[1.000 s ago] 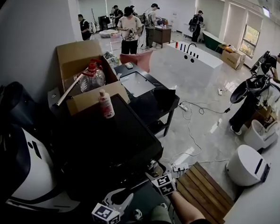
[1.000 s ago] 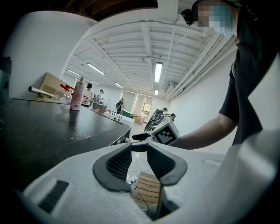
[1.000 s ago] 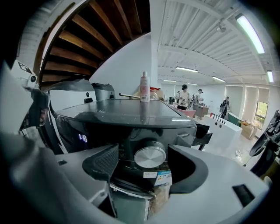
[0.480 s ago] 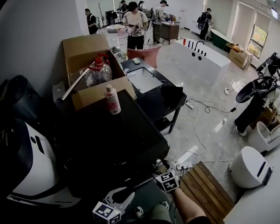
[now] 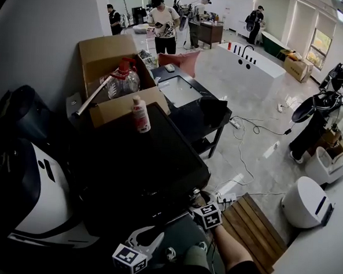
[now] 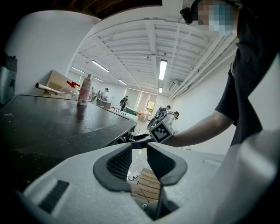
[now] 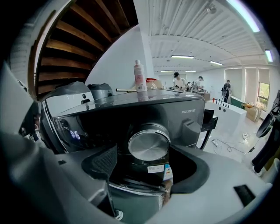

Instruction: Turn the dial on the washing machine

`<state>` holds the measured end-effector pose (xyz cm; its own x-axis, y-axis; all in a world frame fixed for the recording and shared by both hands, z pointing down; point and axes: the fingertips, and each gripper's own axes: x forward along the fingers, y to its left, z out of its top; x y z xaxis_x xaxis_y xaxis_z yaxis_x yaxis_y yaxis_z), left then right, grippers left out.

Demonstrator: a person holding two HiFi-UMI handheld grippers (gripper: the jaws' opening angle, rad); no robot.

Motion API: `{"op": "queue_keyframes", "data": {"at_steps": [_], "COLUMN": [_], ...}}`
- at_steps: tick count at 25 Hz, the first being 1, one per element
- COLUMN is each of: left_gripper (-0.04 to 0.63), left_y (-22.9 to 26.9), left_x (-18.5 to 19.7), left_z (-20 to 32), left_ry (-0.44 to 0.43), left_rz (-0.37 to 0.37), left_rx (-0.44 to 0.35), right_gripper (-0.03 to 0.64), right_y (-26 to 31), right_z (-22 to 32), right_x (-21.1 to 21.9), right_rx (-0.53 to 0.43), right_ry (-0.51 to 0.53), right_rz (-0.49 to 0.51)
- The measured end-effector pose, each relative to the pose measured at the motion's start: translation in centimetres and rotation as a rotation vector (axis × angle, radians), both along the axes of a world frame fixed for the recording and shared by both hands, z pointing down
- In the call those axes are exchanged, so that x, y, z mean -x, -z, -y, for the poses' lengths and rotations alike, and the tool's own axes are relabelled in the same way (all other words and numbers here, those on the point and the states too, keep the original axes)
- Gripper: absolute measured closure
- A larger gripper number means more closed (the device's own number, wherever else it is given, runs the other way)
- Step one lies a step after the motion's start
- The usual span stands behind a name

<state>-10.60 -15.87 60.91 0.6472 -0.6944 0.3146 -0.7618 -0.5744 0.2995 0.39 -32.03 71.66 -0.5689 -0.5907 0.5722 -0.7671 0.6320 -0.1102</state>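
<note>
Busy workshop hall, glossy pale floor (image 5: 249,98), people (image 5: 161,26) at benches along upper edge of head view. Filling centre-left of that view, washer (image 5: 141,160): boxy and dark, with a glassy top catching reflections. Upright on it, a pale plastic bottle (image 5: 141,114); behind that, an open cardboard box (image 5: 106,71).

At lower centre, right gripper (image 5: 195,199) close up at washer's front edge, likely to line up square with dial (image 7: 148,146). Sits at centre of right gripper view: a squat round knob with a brushed metal face and shiny rim, standing proud of a glossy black panel, small lit digits (image 7: 74,134) to its left. Flanked by ribbed dark pads (image 7: 103,162), yet with a gap on each side. Jaws spreading at this moment, nothing clamped; dial just let go or not yet taken, cannot tell which.

Lower still in head view, left gripper (image 5: 148,239) low and apart from the washer front, probably parked out of the way, one tool being enough for a knob. Matte grey-white shell in left gripper view, jaws slightly parted, only floor and wooden slats (image 6: 146,186) showing through the gap, holding nothing.
</note>
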Motion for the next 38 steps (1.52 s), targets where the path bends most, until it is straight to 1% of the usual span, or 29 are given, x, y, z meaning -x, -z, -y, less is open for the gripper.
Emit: {"op": "queue_keyframes", "data": {"at_steps": [5,9,13,19,21,23,29,32,33,34,35,38], "left_gripper": [0.491,0.491,0.491,0.491,0.491,0.491,0.491,0.491,0.491,0.491,0.491,0.491], "left_y": [-0.2,-0.3,-0.4,-0.6,-0.6,-0.5,-0.6,-0.7,-0.7,-0.8,-0.8,-0.8], "left_x": [0.1,-0.1,0.0,0.1,-0.2,-0.4,-0.2,-0.2,-0.2,-0.3,-0.3,-0.3], "left_z": [-0.3,-0.6,-0.8,-0.9,-0.9,-0.9,-1.0,-1.0,-1.0,-1.1,-1.1,-1.0], "left_ry": [0.004,0.002,0.008,0.010,0.006,0.004,0.008,0.007,0.006,0.005,0.004,-0.003], "left_rz": [0.002,0.003,0.006,0.009,0.009,0.006,0.005,0.003,0.004,0.004,0.005,0.003], "left_rx": [0.009,0.011,0.013,0.020,0.022,0.020,0.022,0.022,0.023,0.025,0.026,0.021], "right_gripper": [0.272,0.279,0.278,0.281,0.278,0.290,0.291,0.291,0.298,0.323,0.319,0.321], "right_y": [-0.4,-1.3,-1.3,-1.7,-2.1,-2.4,-2.5,-2.6,-2.7,-2.8,-2.8,-2.7], "right_z": [0.0,-0.3,-0.4,-0.5,-0.9,-1.3,-1.7,-1.8,-2.1,-2.3,-2.5,-2.5], "right_x": [0.0,0.0,0.0,0.3,0.5,0.7,1.0,1.2,1.4,1.6,1.8,2.0], "right_rx": [0.020,0.063,0.073,0.096,0.124,0.140,0.146,0.157,0.161,0.162,0.160,0.162], "right_ry": [-0.002,0.002,-0.020,0.001,0.031,0.057,0.047,0.056,0.067,0.077,0.076,0.040], "right_rz": [0.028,0.037,0.069,0.063,0.047,0.032,0.049,0.040,0.031,0.024,0.025,0.074]}}
